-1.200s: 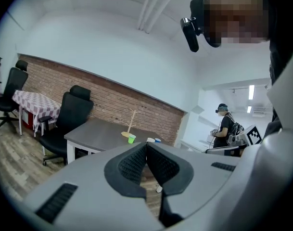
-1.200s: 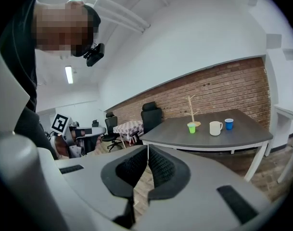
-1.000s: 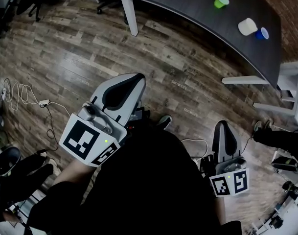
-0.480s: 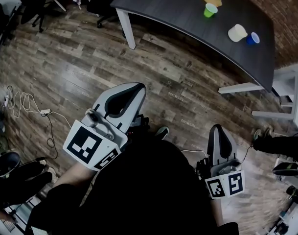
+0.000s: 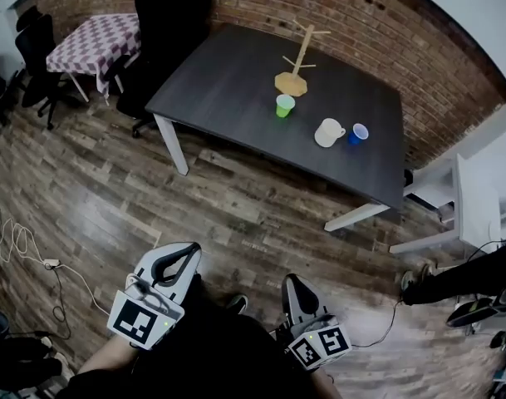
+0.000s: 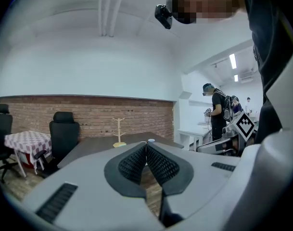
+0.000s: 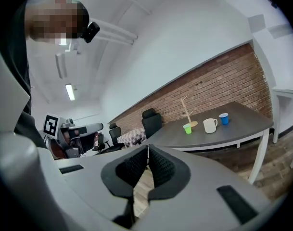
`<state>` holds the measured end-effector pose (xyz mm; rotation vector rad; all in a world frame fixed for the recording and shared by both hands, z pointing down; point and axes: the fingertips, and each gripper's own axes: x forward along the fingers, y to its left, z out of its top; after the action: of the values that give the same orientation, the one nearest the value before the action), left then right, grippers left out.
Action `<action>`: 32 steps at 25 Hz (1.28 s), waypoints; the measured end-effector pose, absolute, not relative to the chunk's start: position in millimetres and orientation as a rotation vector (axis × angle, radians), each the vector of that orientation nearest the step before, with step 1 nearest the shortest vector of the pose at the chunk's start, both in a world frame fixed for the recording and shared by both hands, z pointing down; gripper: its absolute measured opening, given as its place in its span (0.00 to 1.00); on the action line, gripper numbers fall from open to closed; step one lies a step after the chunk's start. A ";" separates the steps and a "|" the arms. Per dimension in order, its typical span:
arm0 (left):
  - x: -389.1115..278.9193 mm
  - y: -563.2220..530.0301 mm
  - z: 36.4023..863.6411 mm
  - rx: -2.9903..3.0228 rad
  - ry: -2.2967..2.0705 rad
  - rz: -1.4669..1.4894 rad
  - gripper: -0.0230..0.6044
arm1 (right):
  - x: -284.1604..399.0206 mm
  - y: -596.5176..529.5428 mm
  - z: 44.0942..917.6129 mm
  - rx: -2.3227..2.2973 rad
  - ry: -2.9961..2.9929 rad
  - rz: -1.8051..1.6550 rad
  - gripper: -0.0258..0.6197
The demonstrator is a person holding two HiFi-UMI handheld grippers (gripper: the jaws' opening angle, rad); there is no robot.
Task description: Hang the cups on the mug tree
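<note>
One plank floor (image 5: 236,206) fills most of the head view, and on it, against a brick wall (image 5: 361,23), stands one dark tabletop (image 5: 228,98). Two grippers sit low at the near edge of that view, close to the person's body and well apart from the tabletop, with a wide stretch of floor between. The left gripper (image 6: 146,144) is clenched on nothing, its ribbed pads pressed together along their length. The right gripper (image 7: 147,148) is likewise clamped together and empty (both gripper views show the tabletop past the tips, far off). One wooden mug tree (image 5: 296,61) stands upright on its flat base toward the far side of the tabletop, near the wall. There are three cups, all on the tabletop surface. A white mug (image 5: 327,132) stands nearer the right edge, with its handle turned toward a blue cup (image 5: 358,132) just beside it. A green cup (image 5: 284,105) stands just in front of the tree's base, on the side facing the person. The mug tree and all three cups lie ahead of both grippers and slightly to the right in the head view, out of contact with either.
</note>
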<state>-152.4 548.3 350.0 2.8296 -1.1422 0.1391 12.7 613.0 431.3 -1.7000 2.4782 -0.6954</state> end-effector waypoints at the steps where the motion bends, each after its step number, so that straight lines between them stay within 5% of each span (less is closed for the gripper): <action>1: -153.1 545.6 349.1 2.819 -1.148 0.155 0.07 | 15.6 609.7 430.3 -1.701 2.478 -0.694 0.09; 20: -172.1 332.0 360.5 2.921 -0.920 0.122 0.07 | 0.6 433.0 430.9 -1.983 2.376 -0.634 0.09; 24: -192.0 271.1 363.7 2.940 -0.851 0.146 0.07 | -17.5 383.9 433.7 -2.033 2.297 -0.690 0.24; 32: -231.0 184.6 387.8 2.876 -0.723 0.191 0.07 | -43.0 314.0 434.0 -2.139 2.262 -0.717 0.27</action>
<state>-231.0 184.6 387.8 2.8765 -0.7232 0.1910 -43.0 314.0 434.0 -2.1393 2.2621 -0.7173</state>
